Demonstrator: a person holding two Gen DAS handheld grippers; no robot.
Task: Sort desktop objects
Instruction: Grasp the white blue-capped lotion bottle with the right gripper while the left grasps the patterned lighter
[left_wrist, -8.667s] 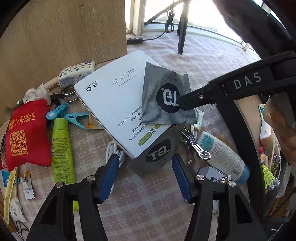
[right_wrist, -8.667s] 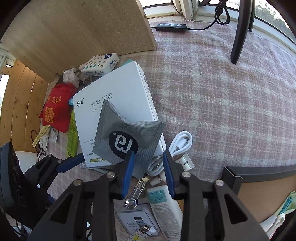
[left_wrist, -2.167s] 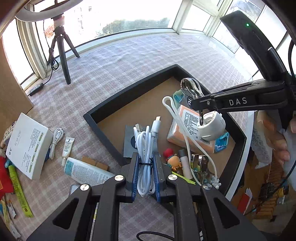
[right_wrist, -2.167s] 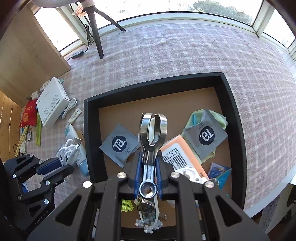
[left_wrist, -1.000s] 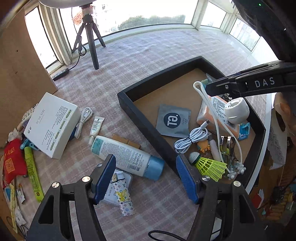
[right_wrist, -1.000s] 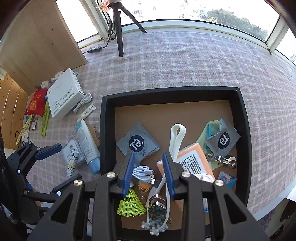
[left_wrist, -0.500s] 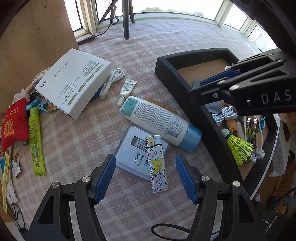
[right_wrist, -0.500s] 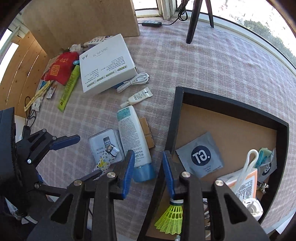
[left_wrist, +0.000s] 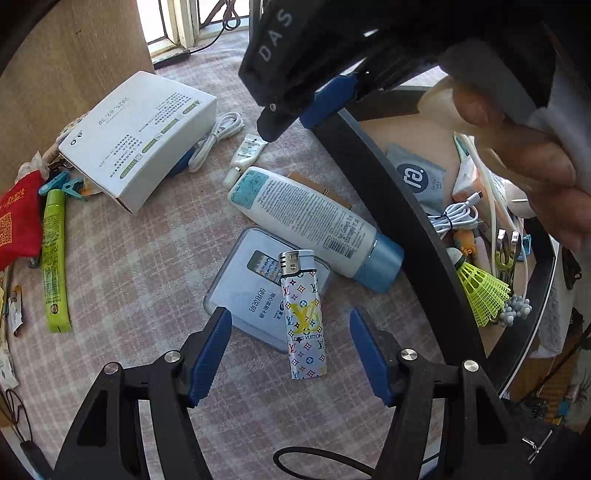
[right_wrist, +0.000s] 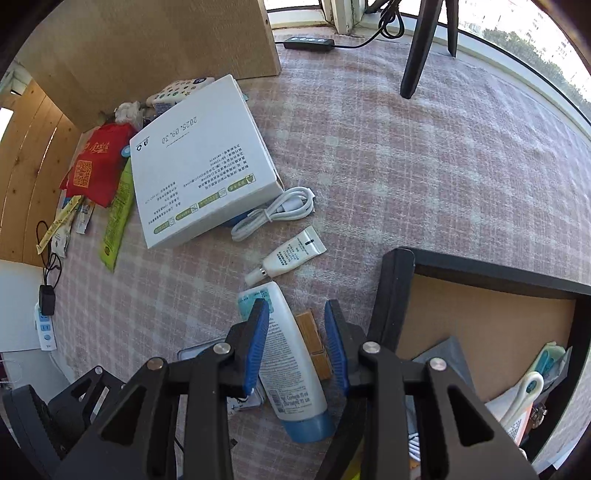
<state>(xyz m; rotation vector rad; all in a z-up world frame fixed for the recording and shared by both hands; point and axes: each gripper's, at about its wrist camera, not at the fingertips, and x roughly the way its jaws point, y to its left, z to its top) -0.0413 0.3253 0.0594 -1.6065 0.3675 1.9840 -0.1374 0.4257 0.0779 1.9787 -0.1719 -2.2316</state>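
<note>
Sunlit plaid-covered surface (right_wrist: 424, 155) beside a window, strewn with desktop clutter. Left hand-held gripper (left_wrist: 290, 354) poised nose-down over the patterned lighter (left_wrist: 303, 314), jaws wide and released, lighter lying between them untouched, atop a blue card case (left_wrist: 251, 291) toward the near edge. Right hand-held gripper (right_wrist: 297, 349) likewise pointed steeply down, half-spread and empty, straddling the white lotion tube (right_wrist: 291, 369) just beside the black tray (right_wrist: 391, 295). Best handled, by the look of it, by closing across the lighter's narrow sides and lifting straight, leaving the case behind. Tray at the right edge already holding cables and a shuttlecock (left_wrist: 480, 288).
</note>
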